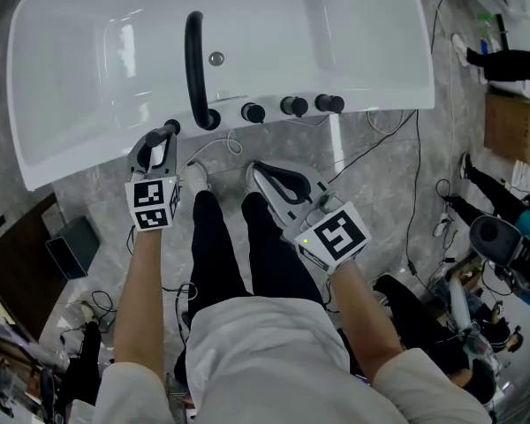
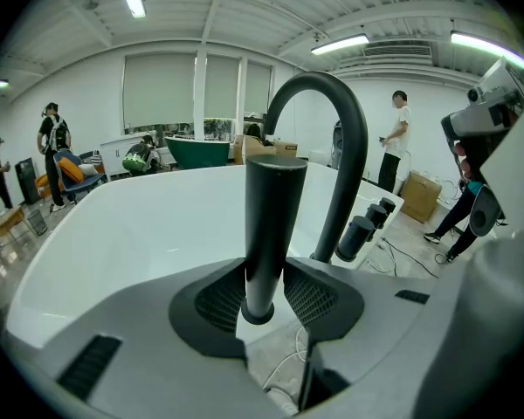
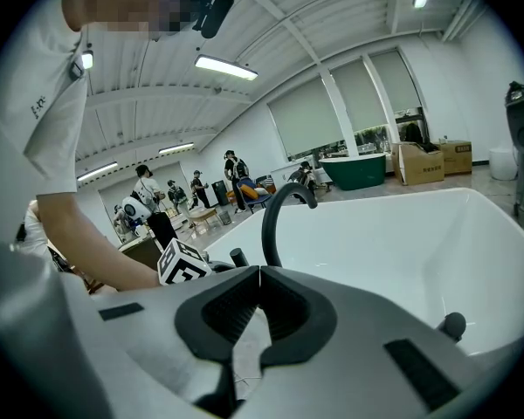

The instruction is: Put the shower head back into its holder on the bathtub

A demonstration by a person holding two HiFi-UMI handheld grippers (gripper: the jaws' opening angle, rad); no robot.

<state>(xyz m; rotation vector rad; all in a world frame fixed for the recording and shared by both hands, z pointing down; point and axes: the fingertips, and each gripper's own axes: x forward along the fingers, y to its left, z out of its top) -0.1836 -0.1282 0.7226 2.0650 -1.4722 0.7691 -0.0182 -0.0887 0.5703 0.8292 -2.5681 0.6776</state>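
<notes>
Black shower head (image 2: pixel 269 216) clamped in left hand-held gripper (image 1: pixel 156 146), apparently at bathtub (image 1: pixel 88 78) rim; right hand-held gripper (image 3: pixel 259 278) closed.

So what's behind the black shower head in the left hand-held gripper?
The curved black faucet rises behind the shower head, with the white bathtub beyond. The shower head covers a strip of the tub, hidden from view.

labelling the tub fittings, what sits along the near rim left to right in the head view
shower head gripped in the left tool → faucet spout → first knob → second knob → third knob
</notes>
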